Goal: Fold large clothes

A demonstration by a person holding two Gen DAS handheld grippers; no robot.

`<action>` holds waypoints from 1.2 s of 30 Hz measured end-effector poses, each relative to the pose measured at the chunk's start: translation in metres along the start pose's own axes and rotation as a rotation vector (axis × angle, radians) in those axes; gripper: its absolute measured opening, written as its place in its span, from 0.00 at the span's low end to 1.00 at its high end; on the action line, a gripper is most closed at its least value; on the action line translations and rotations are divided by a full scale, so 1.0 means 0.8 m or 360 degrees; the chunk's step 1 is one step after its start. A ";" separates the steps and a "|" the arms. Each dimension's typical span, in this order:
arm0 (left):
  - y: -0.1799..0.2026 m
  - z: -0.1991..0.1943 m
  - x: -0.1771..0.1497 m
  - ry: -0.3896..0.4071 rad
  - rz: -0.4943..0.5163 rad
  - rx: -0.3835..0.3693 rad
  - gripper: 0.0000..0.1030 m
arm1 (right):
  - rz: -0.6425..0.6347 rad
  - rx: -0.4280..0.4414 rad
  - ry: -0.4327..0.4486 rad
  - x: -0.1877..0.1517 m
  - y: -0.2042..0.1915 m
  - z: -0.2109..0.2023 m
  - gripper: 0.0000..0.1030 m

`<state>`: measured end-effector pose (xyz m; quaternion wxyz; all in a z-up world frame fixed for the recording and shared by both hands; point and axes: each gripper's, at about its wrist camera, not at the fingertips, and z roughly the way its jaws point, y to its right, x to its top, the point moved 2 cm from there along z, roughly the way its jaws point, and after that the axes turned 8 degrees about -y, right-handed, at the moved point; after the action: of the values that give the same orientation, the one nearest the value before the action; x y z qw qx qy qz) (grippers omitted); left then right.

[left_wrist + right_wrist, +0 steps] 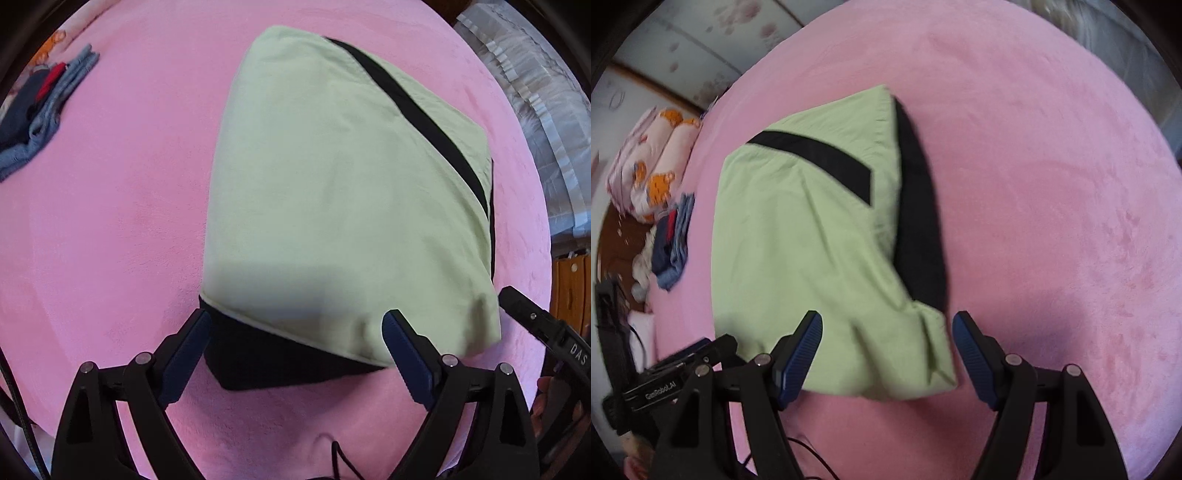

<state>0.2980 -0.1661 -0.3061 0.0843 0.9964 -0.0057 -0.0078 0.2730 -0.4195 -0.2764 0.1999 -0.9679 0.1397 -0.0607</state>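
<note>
- The left gripper (297,350) hangs with its jaws spread wide and nothing pinched; the near left corner of the garment (332,192) lies just beyond and between its fingers, where a black panel shows from under the pale green layer.
- The right gripper (886,354) is likewise released, its blue pads (799,354) apart, with the near right corner of the garment (812,240) lying between and just past them, not visibly touched.
- In the left wrist view the right gripper (535,325) stands just beside the garment's near right corner.
- The garment, pale green with black bands, lies folded into a compact block on the pink blanket (110,240), its near edge at the tongs and its bulk stretching away.
- It looks light, soft and limp, likely to sag and slide out of its layers if lifted by one ply; the best hold appears to be the two near corners, pinching all layers together.
- Far left on the blanket, well apart, lies a pile of blue clothes (40,110).
</note>
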 end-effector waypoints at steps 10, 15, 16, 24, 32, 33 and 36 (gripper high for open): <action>-0.049 0.047 0.045 -0.0114 -0.0115 -0.0253 0.94 | 0.0312 0.0605 -0.0163 0.052 0.088 0.054 0.71; -0.059 0.066 0.071 -0.0136 -0.0124 -0.0401 0.94 | 0.0224 0.0710 -0.0238 0.075 0.079 0.077 0.72; -0.060 0.069 0.076 -0.0133 -0.0135 -0.0423 0.94 | 0.0203 0.0734 -0.0259 0.081 0.074 0.082 0.72; -0.060 0.090 0.109 -0.0067 -0.0161 -0.0563 0.96 | 0.0066 0.0907 -0.0452 0.125 0.032 0.128 0.72; -0.064 0.088 0.108 0.0059 -0.0135 -0.0566 0.93 | -0.0065 0.0836 -0.0487 0.131 0.004 0.133 0.59; -0.060 0.087 0.107 0.0080 -0.0136 -0.0556 0.91 | -0.0071 0.0817 -0.0469 0.130 0.004 0.131 0.54; -0.070 0.076 0.095 0.0140 -0.0198 -0.0557 0.74 | -0.0028 0.0782 -0.0419 0.127 0.003 0.123 0.26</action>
<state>0.3736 -0.1222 -0.3767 0.2559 0.9643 0.0610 0.0296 0.3862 -0.4152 -0.3609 0.4445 -0.8912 0.0851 0.0318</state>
